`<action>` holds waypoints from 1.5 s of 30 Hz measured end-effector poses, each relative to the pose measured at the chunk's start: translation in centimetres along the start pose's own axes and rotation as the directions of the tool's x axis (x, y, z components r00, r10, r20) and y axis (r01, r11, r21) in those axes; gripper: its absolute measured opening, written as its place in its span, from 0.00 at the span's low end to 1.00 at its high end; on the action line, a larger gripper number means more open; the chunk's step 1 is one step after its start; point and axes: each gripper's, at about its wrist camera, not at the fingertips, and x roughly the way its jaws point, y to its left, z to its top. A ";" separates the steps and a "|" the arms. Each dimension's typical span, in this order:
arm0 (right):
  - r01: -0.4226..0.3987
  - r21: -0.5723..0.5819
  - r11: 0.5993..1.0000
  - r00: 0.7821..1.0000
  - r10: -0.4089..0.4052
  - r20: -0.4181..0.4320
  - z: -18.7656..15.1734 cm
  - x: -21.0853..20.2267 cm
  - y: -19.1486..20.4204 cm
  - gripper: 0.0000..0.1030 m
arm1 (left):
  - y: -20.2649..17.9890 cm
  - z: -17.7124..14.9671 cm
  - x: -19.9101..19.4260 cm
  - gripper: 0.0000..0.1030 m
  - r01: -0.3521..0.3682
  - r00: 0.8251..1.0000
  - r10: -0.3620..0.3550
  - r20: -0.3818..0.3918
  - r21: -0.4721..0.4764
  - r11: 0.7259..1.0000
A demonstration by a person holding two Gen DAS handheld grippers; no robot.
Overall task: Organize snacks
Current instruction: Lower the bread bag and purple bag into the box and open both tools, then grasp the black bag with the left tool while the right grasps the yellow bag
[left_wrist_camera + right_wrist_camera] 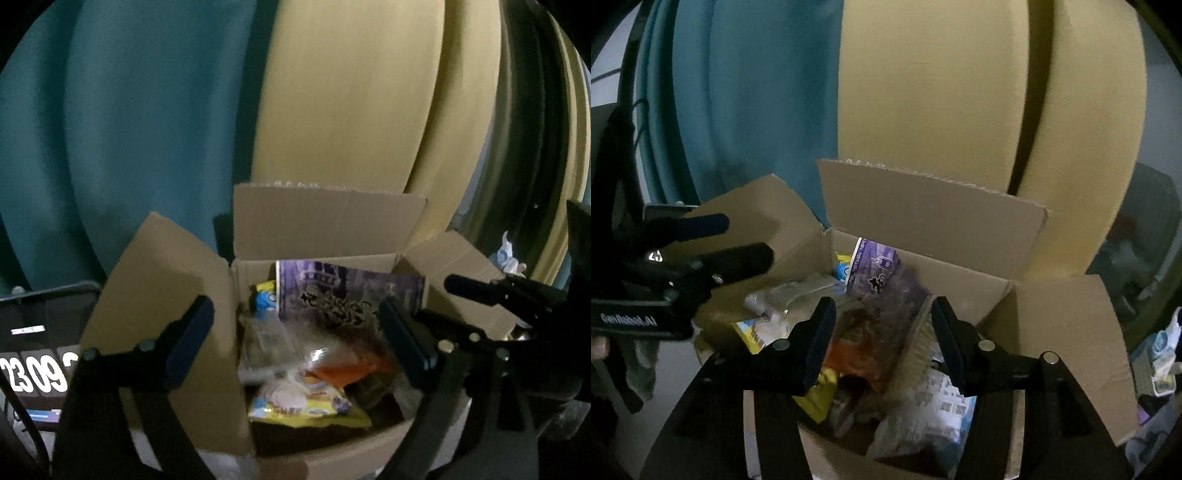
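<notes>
Left gripper (pixel 295 343) jaws spread wide, nothing between the pads, hovering over the open cardboard box (pixel 325 221); left finger sits in front of the box's left flap, right finger over the right side of the contents. Right gripper (pixel 882 339) jaws parted, narrower than the left, pads not pressing on anything, poised above the snack pile; its body also shows at right edge of the left wrist view (pixel 517 295), and the left gripper's body shows at left in the right wrist view (pixel 683 258). Snacks all inside the box: purple bag (pixel 351 291) standing tilted against the back wall, small yellow-and-blue pack (pixel 264 295) just left of it, clear packet (pixel 262 343) below that, orange packet (pixel 347 369) in the middle, yellow pack with a white round picture (pixel 306 402) near the front wall. Right wrist view adds a pale printed pack (pixel 938 402) at the right front. Box flaps all up or splayed outward. Behind: teal curtain (pixel 129 129) left, beige curtain (pixel 351 110) right. Dark display with white digits (pixel 37 376) left of the box. Frames dim, labels unreadable.
</notes>
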 end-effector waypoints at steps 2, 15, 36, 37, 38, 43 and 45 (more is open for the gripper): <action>0.007 0.008 1.000 1.000 -0.007 0.005 -0.1 -1.0 0.0 0.55 | -0.3 0.1 -1.4 0.89 0.004 1.000 -0.004 0.014 0.005 1.000; 0.046 0.051 0.998 0.998 -0.048 0.034 -3.4 -9.9 0.5 0.56 | -3.5 -1.8 -10.1 0.90 0.042 0.996 -0.044 0.075 0.030 0.999; 0.071 0.175 0.982 0.997 -0.065 -0.037 -14.8 -17.9 0.4 0.63 | -8.8 -12.4 -14.3 0.91 0.119 0.990 -0.116 -0.086 0.038 0.992; 0.071 0.181 0.981 0.997 -0.064 -0.042 -15.2 -18.0 0.4 0.63 | -8.9 -13.0 -14.2 0.91 0.121 0.988 -0.117 -0.098 0.034 0.992; 0.069 0.189 0.980 0.997 -0.060 -0.050 -15.9 -18.1 0.5 0.64 | -9.1 -13.5 -14.3 0.91 0.123 0.987 -0.119 -0.107 0.031 0.992; 0.046 0.240 0.970 0.996 -0.026 -0.086 -19.3 -18.5 0.5 0.64 | -10.3 -17.3 -13.7 0.91 0.135 0.973 -0.130 -0.192 0.014 0.991; 0.028 0.259 0.966 0.994 0.000 -0.106 -20.8 -18.5 0.8 0.64 | -11.1 -19.1 -13.4 0.91 0.146 0.962 -0.139 -0.235 0.014 0.989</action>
